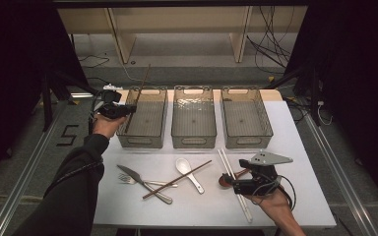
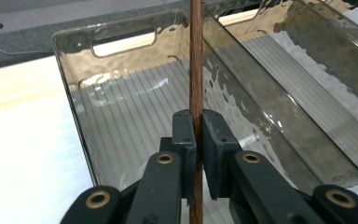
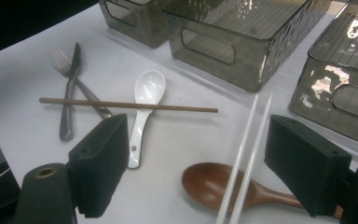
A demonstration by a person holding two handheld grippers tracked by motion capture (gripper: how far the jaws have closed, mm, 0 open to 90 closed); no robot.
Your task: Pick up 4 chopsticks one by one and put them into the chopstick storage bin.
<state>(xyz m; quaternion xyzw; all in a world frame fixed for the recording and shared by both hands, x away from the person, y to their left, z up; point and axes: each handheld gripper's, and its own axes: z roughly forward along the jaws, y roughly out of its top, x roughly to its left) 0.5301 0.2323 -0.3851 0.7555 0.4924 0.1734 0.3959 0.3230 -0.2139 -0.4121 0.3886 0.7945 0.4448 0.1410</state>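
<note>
My left gripper [image 1: 129,109] is shut on a dark brown chopstick [image 1: 142,81], held steeply upright over the left edge of the left clear bin [image 1: 142,142]. In the left gripper view the pads [image 2: 186,135] clamp the chopstick [image 2: 196,70] above the ribbed floor of the bin [image 2: 121,121]. My right gripper [image 1: 232,184] is low over the table's front right, open. Between its wide jaws [image 3: 203,158] lie a pair of white chopsticks [image 3: 249,140] across a brown wooden spoon [image 3: 205,184], untouched.
A middle bin [image 1: 193,140] and a right bin [image 1: 248,140] stand beside the left one. At the table's front lie a second brown chopstick [image 1: 177,179], a white spoon [image 1: 187,169], a knife [image 1: 138,179] and a fork [image 1: 125,179].
</note>
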